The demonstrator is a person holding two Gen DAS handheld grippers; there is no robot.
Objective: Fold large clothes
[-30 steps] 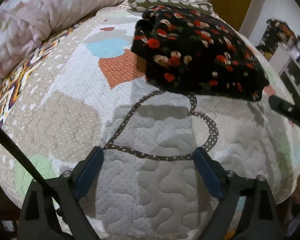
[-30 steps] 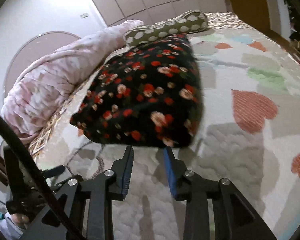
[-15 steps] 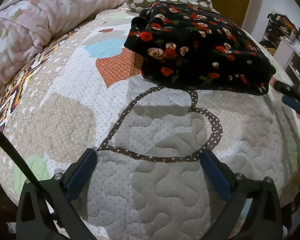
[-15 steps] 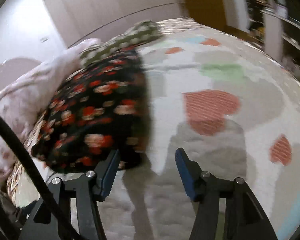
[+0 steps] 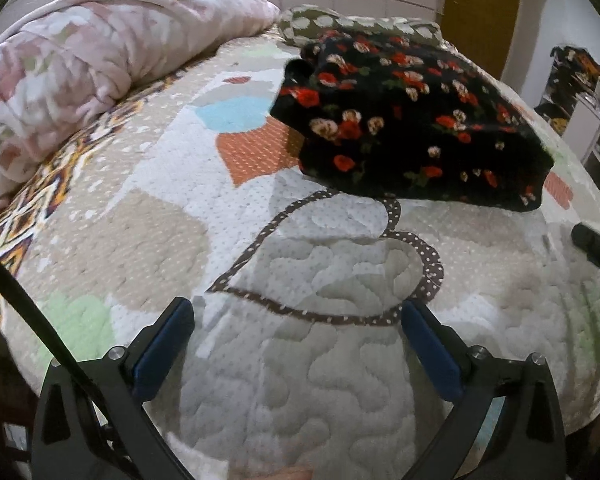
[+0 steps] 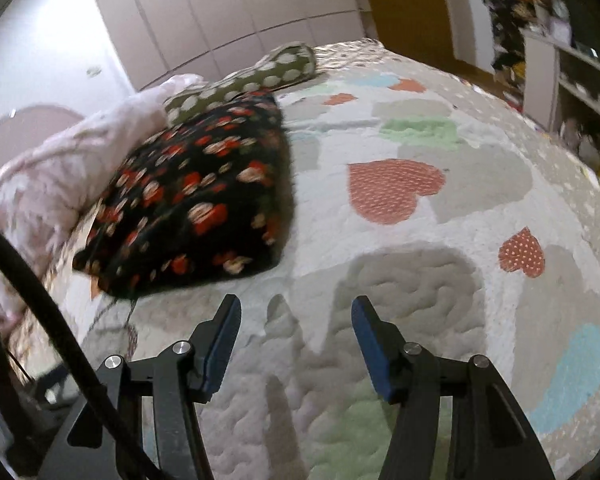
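While the pink blanket (image 5: 80, 76) lay bunched along the left edge of the bed, the left tongs (image 5: 296, 328) hovered spread wide over the quilt (image 5: 148, 240), holding nothing. Further right, the folded black floral garment (image 5: 412, 128) rested on the quilt, its far end touching the green dotted pillow (image 5: 340, 26). The right tongs (image 6: 296, 320) were also spread and empty, just beside the near edge of the garment (image 6: 192, 204), above a grey patch.
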